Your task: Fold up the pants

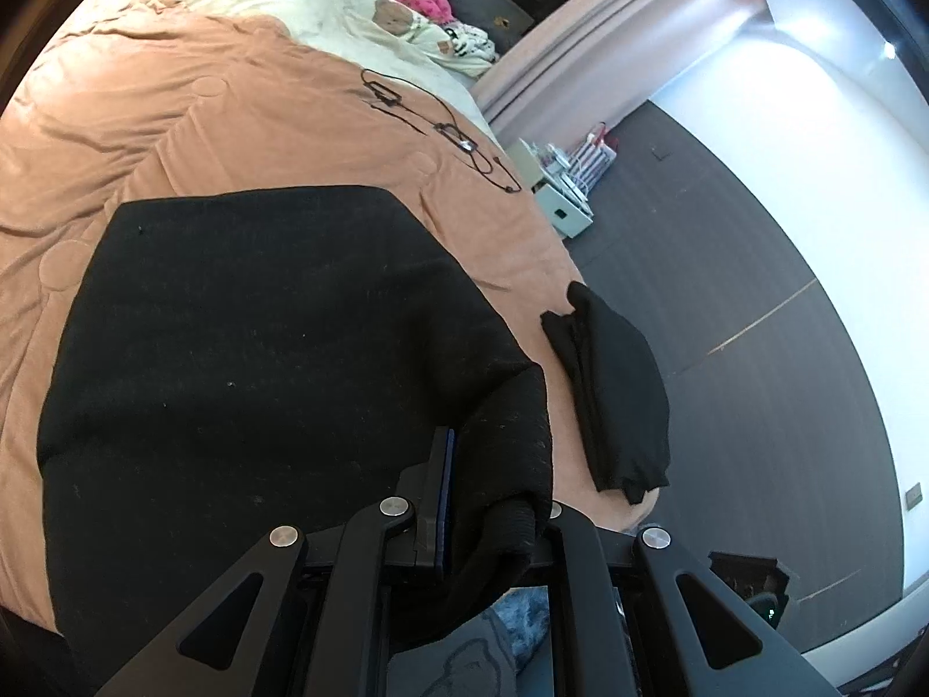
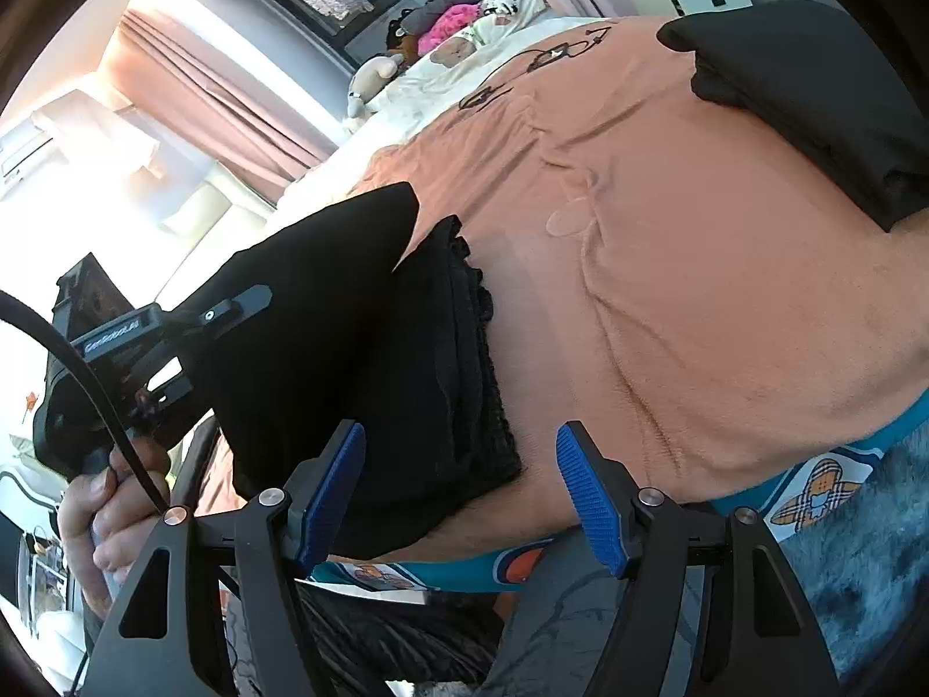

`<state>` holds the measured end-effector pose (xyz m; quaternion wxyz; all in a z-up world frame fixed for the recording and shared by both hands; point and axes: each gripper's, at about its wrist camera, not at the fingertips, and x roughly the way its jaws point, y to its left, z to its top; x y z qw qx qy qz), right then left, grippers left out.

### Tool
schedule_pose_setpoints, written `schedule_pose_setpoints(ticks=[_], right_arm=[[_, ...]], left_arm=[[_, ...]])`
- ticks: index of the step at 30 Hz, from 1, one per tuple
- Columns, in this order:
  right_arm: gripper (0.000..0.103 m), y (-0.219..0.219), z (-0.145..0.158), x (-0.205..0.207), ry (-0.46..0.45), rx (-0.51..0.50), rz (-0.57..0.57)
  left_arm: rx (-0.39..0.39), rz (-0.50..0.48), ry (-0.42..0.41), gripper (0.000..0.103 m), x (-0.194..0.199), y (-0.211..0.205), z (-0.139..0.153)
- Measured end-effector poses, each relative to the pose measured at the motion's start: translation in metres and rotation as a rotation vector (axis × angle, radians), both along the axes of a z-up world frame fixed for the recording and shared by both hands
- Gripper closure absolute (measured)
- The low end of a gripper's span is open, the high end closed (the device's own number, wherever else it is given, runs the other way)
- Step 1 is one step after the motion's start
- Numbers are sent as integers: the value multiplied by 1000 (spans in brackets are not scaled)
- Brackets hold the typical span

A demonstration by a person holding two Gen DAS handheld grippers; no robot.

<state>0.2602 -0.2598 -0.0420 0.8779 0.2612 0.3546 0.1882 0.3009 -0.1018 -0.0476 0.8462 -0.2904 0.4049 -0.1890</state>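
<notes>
Black pants [image 1: 255, 348] lie spread on the orange bed cover [image 1: 174, 116], folded over on themselves. My left gripper [image 1: 493, 499] is shut on a bunched edge of the pants at their near right corner; one blue pad shows, the other finger is hidden under cloth. In the right wrist view the same pants [image 2: 360, 360] show their gathered waistband, with the left gripper [image 2: 232, 308] clamped on the far side. My right gripper [image 2: 464, 493] is open and empty, its left finger beside the pants' near edge.
A second folded black garment [image 1: 615, 389] lies at the bed's right edge, also seen in the right wrist view [image 2: 824, 104]. Black cables [image 1: 441, 128] lie farther up the cover. Pillows and plush toys [image 1: 406, 0] sit at the headboard. Grey floor [image 1: 755, 319] lies right of the bed.
</notes>
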Motion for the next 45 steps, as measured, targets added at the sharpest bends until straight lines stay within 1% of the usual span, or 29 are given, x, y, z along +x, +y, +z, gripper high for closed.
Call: schedule_pose_setpoints(ticks=[2, 4, 5, 6, 7, 10, 11, 12, 15, 17, 20, 29, 30, 31, 32, 33, 34, 35, 37, 40, 45], right_arm=[[36, -2, 0, 1, 0, 2, -2], [36, -5, 0, 2, 0, 6, -4], [36, -6, 0, 2, 1, 5, -5], [36, -7, 0, 2, 3, 5, -7], [36, -9, 0, 3, 4, 6, -8], [36, -12, 3, 2, 1, 7, -15], [36, -13, 3, 3, 0, 9, -14], [36, -13, 4, 4, 2, 15, -11], [36, -10, 3, 10, 10, 53, 23], [36, -4, 5, 15, 7, 72, 48], [36, 6, 8, 27, 7, 81, 78], [36, 27, -2, 60, 86, 15, 85], [41, 31, 0, 61, 83, -3, 87], [54, 33, 1, 62, 81, -15, 90], [61, 36, 2, 63, 82, -25, 92], [74, 37, 2, 64, 85, -36, 88], [84, 38, 2, 64, 85, -40, 88], [85, 39, 3, 63, 81, -47, 85], [91, 41, 6, 57, 63, -63, 79], [93, 45, 3, 49, 62, -69, 64], [94, 43, -10, 33, 81, -80, 38]], left_arm=[[2, -14, 7, 92, 0, -6, -3], [30, -29, 17, 91, 1, -16, -10], [45, -35, 32, 88, 2, -21, -14], [56, -42, 50, 82, 3, -24, -19], [55, -51, 64, 79, 3, -26, -23], [30, -87, 77, 62, 2, -26, -26], [18, -98, 72, 52, 0, -25, -24], [14, -100, 63, 45, -3, -22, -21], [23, -90, 24, 36, -14, -10, -11], [30, -83, 14, 35, -20, -1, -8], [54, -51, 27, 35, -26, 18, -10], [96, 46, 85, 35, -37, 72, -32], [95, 55, 92, 35, -37, 78, -35], [98, 66, 101, 35, -38, 84, -39], [103, 76, 106, 35, -40, 89, -42], [110, 86, 111, 35, -41, 94, -46], [115, 97, 122, 35, -42, 99, -51], [114, 104, 132, 35, -48, 109, -55], [112, 122, 156, 35, -51, 118, -66], [103, 139, 183, 35, -57, 129, -79], [65, 130, 218, 36, -63, 134, -95]])
